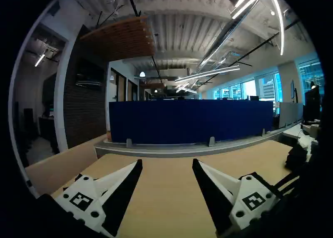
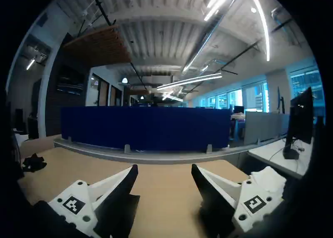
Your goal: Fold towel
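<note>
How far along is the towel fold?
Nothing looks folded yet. In hand: nothing; left gripper and right gripper are open over the table. A white heap, perhaps the towel, lies by the right one. Left: grasp and fold.

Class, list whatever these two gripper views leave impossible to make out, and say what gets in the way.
- Left gripper view: a dark object at the right, cut off by the picture's edge and too dark to identify.
- Right gripper view: a white bundle, partly behind the right gripper. Whether it is the towel cannot be told.
- Right gripper view: a small black item at the left, too small and dark to name.
</note>
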A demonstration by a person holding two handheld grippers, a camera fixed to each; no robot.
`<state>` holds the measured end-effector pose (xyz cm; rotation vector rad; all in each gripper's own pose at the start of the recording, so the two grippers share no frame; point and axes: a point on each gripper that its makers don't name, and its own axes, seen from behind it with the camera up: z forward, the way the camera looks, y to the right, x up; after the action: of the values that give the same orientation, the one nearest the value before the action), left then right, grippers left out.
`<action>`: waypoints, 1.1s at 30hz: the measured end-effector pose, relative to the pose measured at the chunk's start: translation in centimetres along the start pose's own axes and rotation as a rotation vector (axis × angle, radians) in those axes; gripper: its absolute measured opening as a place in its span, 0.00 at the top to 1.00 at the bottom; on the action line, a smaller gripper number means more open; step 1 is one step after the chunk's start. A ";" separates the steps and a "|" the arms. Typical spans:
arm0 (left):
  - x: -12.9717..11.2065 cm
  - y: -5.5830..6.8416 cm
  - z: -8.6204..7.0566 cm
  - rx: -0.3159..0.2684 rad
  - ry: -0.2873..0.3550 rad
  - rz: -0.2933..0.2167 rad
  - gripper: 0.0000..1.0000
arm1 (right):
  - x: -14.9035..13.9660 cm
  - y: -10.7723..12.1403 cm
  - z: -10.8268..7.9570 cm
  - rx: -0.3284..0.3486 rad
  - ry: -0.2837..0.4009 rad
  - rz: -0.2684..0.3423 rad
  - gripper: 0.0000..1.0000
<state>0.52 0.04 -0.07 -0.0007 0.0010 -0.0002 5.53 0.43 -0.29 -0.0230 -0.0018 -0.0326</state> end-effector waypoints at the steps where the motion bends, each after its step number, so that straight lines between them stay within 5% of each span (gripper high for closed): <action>1: 0.9 0.1 -0.1 -0.001 0.002 0.000 0.11 | 0.8 0.1 0.0 -0.003 -0.002 -0.004 0.00; 6: 4.8 0.6 -0.6 -0.010 0.007 0.000 0.11 | 4.9 0.0 -0.2 -0.010 0.002 -0.023 0.00; 14: 7.7 0.8 -0.9 -0.010 -0.013 0.000 0.11 | 8.9 0.4 -0.3 -0.015 0.021 -0.015 0.00; 25: 10.2 1.6 -1.1 -0.036 -0.024 0.013 0.11 | 11.0 1.2 -0.4 -0.018 0.006 -0.012 0.00; 33: 9.9 3.2 -0.9 -0.129 -0.080 0.074 0.11 | 10.8 -0.7 -0.6 0.084 -0.052 -0.079 0.00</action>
<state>10.46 3.25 -0.99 -0.1294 -0.0790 0.0744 16.27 -0.64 -0.85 0.0603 -0.0566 -0.1111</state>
